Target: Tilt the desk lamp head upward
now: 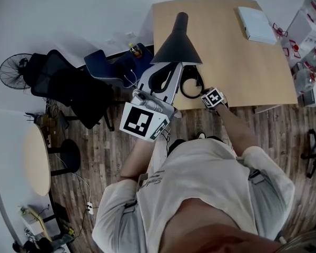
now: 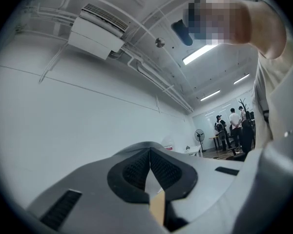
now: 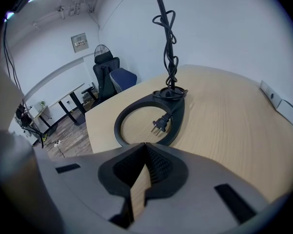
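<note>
The black desk lamp stands at the near edge of the wooden desk. Its cone head points down over the desk's left corner. Its ring base holds the loose plug, and the coiled cord climbs the stem. My left gripper is shut and empty, tilted up toward the wall just under the head's rim. The lamp is out of the left gripper view. My right gripper is shut and empty, low over the desk beside the base.
A white box lies at the desk's far right. Dark office chairs and a fan stand left of the desk, and a round table further left. White cartons stand to the right. People stand far off.
</note>
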`<state>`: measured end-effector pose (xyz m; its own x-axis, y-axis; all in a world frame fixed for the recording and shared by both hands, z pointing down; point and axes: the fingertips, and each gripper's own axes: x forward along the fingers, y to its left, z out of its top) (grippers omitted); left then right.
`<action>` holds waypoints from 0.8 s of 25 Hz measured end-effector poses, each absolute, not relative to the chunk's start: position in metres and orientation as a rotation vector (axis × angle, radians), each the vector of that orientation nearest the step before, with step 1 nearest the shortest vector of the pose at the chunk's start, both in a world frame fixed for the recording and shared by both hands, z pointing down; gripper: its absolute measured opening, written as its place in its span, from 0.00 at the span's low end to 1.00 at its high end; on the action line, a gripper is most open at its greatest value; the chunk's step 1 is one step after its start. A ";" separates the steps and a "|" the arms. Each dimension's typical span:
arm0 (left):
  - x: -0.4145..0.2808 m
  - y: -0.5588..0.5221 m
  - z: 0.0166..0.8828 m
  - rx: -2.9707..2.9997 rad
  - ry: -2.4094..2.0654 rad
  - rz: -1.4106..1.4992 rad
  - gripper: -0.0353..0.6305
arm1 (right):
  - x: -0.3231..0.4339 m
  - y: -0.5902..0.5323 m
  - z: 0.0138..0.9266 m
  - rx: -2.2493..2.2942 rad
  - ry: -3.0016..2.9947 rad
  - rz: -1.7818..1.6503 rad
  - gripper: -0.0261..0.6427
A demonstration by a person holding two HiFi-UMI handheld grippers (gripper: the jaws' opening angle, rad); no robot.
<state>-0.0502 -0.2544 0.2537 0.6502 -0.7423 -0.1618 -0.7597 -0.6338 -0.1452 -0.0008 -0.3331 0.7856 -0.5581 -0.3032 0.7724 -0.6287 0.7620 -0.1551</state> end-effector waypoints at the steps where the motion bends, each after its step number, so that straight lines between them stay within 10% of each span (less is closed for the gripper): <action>1: -0.050 -0.254 0.257 -2.674 1.230 0.125 0.08 | -0.001 -0.333 0.786 0.688 -2.181 0.524 0.03; 20: -0.088 -0.225 0.376 -3.020 1.270 -0.033 0.08 | 0.000 -0.296 0.729 0.952 -2.283 0.449 0.03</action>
